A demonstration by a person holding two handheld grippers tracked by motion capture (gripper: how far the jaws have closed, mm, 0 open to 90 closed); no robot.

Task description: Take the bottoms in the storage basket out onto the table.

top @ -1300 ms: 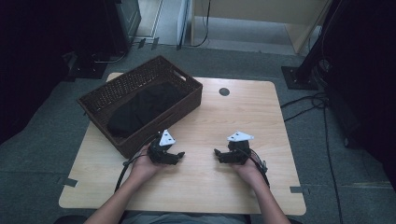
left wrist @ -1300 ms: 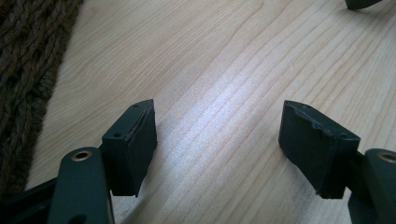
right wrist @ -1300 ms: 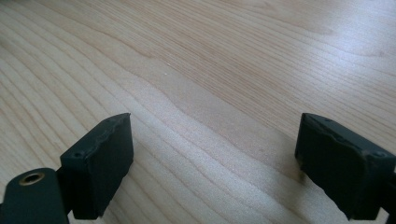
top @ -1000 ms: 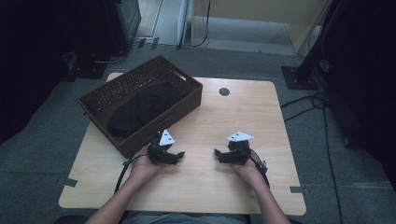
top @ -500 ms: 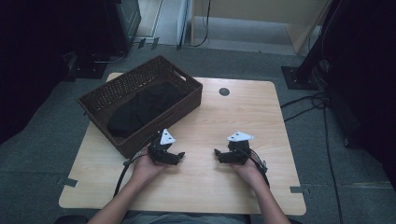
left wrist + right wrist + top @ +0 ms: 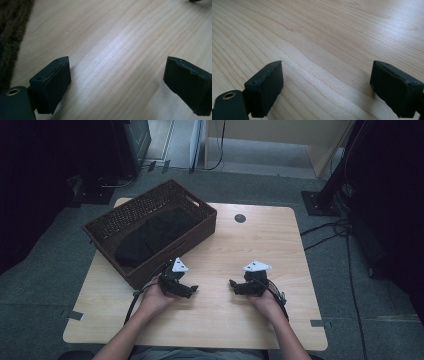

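Observation:
On the wooden table (image 6: 250, 245) both hands rest near the front edge, each holding a gripper low over the wood. My left gripper (image 6: 192, 290) (image 6: 117, 72) points right; its jaws have just been opening and now stand wide apart with only bare wood between them. My right gripper (image 6: 232, 285) (image 6: 325, 75) points left toward it, open, with nothing between its jaws. A dark woven basket (image 6: 202, 227) sits at the table's back left, just beyond the left hand. A black cloth (image 6: 155, 232) lies inside it.
A small black round cap (image 6: 240, 218) is set in the table near its far edge. The basket's weave (image 6: 10, 37) shows at the left edge of the left gripper view. Cables (image 6: 345, 230) lie on the floor to the right, beside a dark stand (image 6: 320, 200).

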